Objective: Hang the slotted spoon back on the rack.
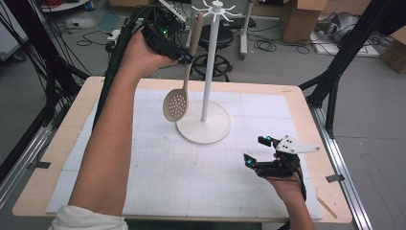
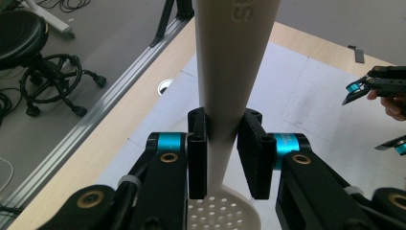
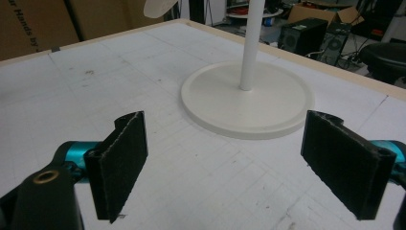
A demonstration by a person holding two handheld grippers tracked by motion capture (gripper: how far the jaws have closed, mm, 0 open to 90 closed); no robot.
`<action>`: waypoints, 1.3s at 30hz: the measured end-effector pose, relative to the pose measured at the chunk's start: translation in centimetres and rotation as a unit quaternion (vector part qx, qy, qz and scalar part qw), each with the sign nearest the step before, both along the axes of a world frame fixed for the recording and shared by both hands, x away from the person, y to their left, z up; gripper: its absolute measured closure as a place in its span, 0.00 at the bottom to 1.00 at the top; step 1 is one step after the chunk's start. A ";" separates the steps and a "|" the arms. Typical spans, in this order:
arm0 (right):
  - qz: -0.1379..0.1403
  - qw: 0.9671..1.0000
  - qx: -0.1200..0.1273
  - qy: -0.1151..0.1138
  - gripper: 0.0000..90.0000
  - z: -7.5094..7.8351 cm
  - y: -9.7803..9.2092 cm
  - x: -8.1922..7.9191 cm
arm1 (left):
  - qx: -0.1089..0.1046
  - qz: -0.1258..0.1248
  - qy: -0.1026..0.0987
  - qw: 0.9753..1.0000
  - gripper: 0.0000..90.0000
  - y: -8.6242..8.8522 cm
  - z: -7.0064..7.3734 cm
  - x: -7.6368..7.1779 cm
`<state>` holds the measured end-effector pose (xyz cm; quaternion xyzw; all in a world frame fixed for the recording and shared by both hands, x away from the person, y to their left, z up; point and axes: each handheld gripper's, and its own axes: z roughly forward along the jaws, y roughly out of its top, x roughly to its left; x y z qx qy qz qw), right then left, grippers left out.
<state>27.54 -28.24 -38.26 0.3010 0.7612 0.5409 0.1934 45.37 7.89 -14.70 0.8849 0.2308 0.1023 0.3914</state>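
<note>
Left gripper (image 2: 221, 153) pinches a cream plastic slotted spoon (image 1: 178, 91) handle-up, apparently for the white hook stand (image 1: 207, 91); right gripper (image 3: 225, 163), spread wide, waits at four o'clock.

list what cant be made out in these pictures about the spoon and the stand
- Left gripper view: the cream slotted plastic spoon has its handle end cut off by the top edge; the left gripper covers part of the bowl, and the embossed lettering is cut short.
- Right gripper view: the white hook stand loses its hooks past the top edge.
</note>
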 end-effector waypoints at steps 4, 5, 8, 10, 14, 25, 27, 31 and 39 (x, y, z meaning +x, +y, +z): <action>0.000 1.000 -0.001 0.004 0.17 -0.1 0.0 0.0 | 0.000 0.000 0.000 1.000 0.83 -0.1 -0.1 0.1; 0.000 1.000 -0.001 0.004 0.17 -0.1 0.0 0.0 | -0.002 0.000 0.000 1.000 0.83 -0.1 -0.1 0.1; 0.001 1.000 -0.001 -0.001 0.17 0.0 0.0 0.0 | 0.002 -0.002 -0.004 1.000 0.83 -0.1 -0.3 0.3; 0.001 1.000 -0.001 -0.001 0.17 -0.1 0.0 0.0 | -0.002 -0.003 -0.009 1.000 0.82 0.1 -0.5 0.4; 0.000 1.000 -0.003 0.002 0.17 -0.1 -0.1 -0.1 | -0.010 0.005 -0.005 1.000 0.71 0.8 -1.1 0.4; 0.004 1.000 -0.007 0.002 0.17 -0.1 0.4 -0.1 | -0.011 0.007 0.005 1.000 0.55 3.2 -2.5 -0.7; 0.004 1.000 -0.008 0.002 0.17 -0.1 0.5 -0.1 | -0.032 0.001 0.004 0.999 0.53 3.7 -2.6 -1.1; 0.005 1.000 -0.010 0.002 0.17 -0.2 0.6 -0.1 | -0.031 -0.012 0.012 0.999 0.46 4.2 -3.3 -1.9; 0.012 1.000 -0.014 0.006 0.17 -0.3 1.1 0.0 | -0.055 -0.040 0.010 0.998 0.35 5.4 -5.1 -3.9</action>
